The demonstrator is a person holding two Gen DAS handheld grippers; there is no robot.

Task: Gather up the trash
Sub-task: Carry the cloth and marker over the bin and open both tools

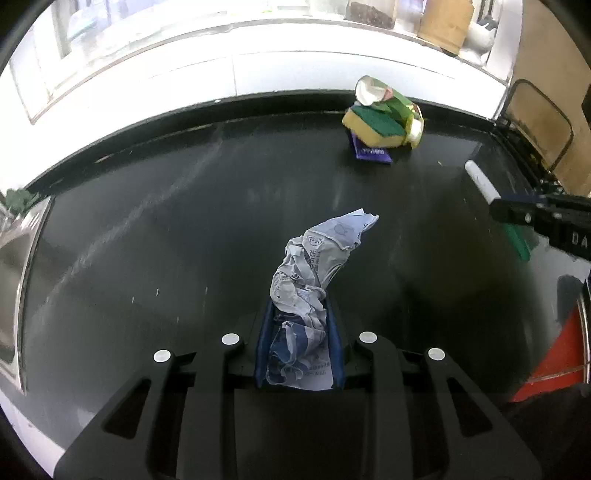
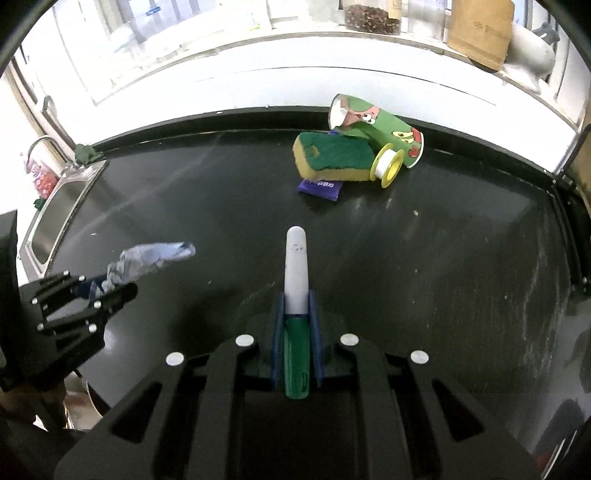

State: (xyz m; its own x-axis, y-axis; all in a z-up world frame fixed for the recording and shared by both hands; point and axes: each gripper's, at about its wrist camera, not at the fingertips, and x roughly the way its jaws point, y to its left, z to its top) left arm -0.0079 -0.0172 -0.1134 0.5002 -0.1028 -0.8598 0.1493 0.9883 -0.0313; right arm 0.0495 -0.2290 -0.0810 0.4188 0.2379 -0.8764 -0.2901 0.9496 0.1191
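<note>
My left gripper [image 1: 300, 317] is shut on a crumpled grey-blue wrapper [image 1: 314, 266] and holds it above the black counter [image 1: 166, 229]. My right gripper [image 2: 297, 306] is shut on a marker [image 2: 295, 280] with a white cap and green body, pointing forward. In the right wrist view the left gripper [image 2: 122, 288] and its wrapper [image 2: 147, 258] show at the left. In the left wrist view the right gripper [image 1: 502, 210] and the marker [image 1: 482, 181] show at the right. At the back lie a green paper cup [image 2: 380, 127], a green-yellow sponge [image 2: 332, 157], a purple wrapper [image 2: 319, 188] and a yellow tape spool [image 2: 388, 166].
A steel sink [image 2: 59, 210] is set into the counter at the left. A white tiled wall and a sill with jars [image 2: 373, 16] and a cardboard box [image 2: 480, 33] run behind. A red object [image 1: 557, 362] shows at the right edge of the left wrist view.
</note>
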